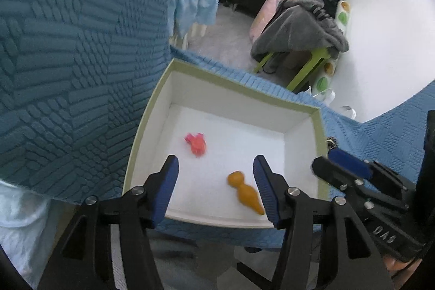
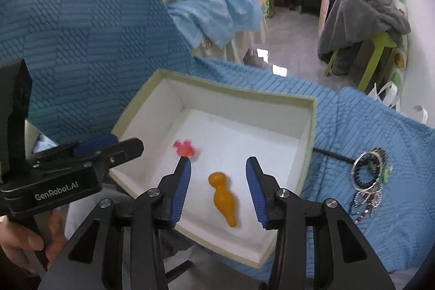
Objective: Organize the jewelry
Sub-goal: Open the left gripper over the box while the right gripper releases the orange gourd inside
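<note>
Reading "GenRobot.AI" in white on the left gripper (image 2: 108, 151) body in the right wrist view, "DAS" on the right gripper (image 1: 326, 167) body in the left wrist view. Counting two grippers, one box (image 2: 307, 132) with a green rim and white lining, two pieces inside it: an orange gourd-shaped piece (image 2: 223, 199) and a pink piece (image 2: 185, 148). Resting on a blue textured cloth (image 2: 339, 113). Hovering over the box, both grippers parted and gripping nothing. Lying between the right gripper's blue pads (image 2: 181, 189), apart from both, the orange piece; farther and left, the pink one. Heaped on the cloth right of the box, beaded bracelets (image 2: 368, 175); count unclear.
</note>
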Motion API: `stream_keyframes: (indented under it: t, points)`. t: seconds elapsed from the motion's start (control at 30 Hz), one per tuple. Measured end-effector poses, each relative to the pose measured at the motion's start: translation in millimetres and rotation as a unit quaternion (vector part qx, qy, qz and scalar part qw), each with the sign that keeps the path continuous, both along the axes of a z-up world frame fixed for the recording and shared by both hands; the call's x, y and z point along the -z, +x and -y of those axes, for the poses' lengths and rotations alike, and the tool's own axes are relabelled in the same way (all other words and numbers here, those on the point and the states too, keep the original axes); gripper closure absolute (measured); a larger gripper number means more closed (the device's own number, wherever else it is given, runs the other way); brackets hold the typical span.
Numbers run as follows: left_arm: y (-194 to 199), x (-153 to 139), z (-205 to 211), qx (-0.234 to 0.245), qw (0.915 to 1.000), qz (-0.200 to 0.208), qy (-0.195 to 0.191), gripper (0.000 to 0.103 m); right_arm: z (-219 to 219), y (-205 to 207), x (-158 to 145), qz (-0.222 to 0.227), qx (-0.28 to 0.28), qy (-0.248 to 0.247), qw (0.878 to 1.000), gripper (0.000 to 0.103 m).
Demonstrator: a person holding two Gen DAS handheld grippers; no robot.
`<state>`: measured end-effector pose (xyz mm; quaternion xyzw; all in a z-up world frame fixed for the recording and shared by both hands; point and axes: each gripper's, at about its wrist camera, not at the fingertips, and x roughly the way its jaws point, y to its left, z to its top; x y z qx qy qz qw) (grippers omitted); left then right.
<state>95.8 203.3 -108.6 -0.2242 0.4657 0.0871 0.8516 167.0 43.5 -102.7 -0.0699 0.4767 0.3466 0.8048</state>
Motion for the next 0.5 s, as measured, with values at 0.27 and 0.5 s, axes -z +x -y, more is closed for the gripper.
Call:
stream_keyframes:
  t: [0.27,0.5]
  points:
    - [-12,-53,28,0.010,0.9983,0.053,0.024,0.045,38,-11,-66,0.069,0.024,0.041,0.997,0.063]
    - [-26,-90,54,0.021,0.9944,0.097,0.037,0.045,76,-26,-103,0.113,0.046,0.067,0.990,0.063]
